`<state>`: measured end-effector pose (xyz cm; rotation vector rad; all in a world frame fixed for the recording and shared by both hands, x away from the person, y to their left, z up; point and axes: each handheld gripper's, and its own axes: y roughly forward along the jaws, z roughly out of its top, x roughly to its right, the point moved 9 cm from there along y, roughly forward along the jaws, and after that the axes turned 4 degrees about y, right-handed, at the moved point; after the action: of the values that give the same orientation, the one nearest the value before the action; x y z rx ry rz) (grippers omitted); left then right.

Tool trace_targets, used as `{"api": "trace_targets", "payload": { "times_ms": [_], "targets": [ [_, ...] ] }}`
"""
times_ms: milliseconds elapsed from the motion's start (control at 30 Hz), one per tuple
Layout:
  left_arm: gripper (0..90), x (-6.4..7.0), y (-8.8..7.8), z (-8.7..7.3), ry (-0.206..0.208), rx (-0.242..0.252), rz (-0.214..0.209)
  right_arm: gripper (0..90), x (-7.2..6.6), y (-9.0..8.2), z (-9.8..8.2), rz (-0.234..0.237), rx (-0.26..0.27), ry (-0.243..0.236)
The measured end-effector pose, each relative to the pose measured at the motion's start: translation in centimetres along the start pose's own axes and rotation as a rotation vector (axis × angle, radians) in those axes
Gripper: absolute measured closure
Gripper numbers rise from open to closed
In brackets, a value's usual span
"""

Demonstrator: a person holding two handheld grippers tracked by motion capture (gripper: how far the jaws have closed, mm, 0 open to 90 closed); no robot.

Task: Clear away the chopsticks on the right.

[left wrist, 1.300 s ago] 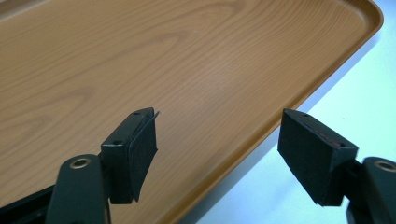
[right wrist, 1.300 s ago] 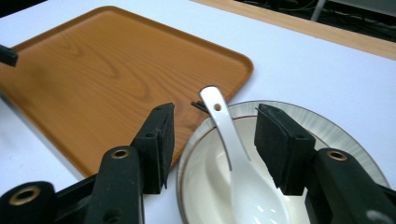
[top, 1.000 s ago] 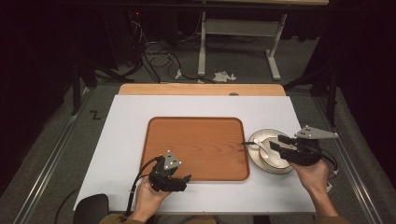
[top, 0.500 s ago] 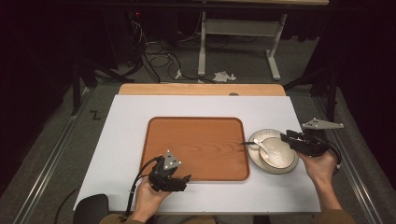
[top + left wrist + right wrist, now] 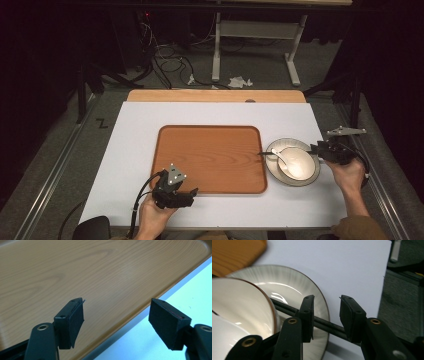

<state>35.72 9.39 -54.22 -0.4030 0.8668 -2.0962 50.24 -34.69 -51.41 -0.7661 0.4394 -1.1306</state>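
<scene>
At table's right, high view: my right gripper meets the right rim of the round grey-streaked ceramic plate.

Left gripper view: left gripper farther off, jaws apart, empty.

Right gripper view: jaws just narrowed, still parted; the thin black sticks on the plate run across the gap, unclamped.

A: Tray: orange-brown, wood-grain pattern. Table: white top.

B: Plate: grey, with fine radial streaks (dark rim line). Bowl: cream-white, brown edge. Chopsticks: black. Right gripper: black.
</scene>
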Motion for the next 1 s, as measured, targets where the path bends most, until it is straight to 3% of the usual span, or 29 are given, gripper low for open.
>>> {"api": "trace_targets", "payload": {
  "times_ms": [233, 1000],
  "targets": [
    [28.4, -0.1, -0.1, -0.1, -0.007, 0.003, 0.007, 68.3, 0.5, 0.6, -0.8, 0.014, -0.033, 0.001],
    [28.4, -0.2, -0.1, -0.3, -0.006, -0.004, 0.008, 69.2, 0.0, 1.6, -0.5, 0.040, -0.062, -0.033]
  ]
}}
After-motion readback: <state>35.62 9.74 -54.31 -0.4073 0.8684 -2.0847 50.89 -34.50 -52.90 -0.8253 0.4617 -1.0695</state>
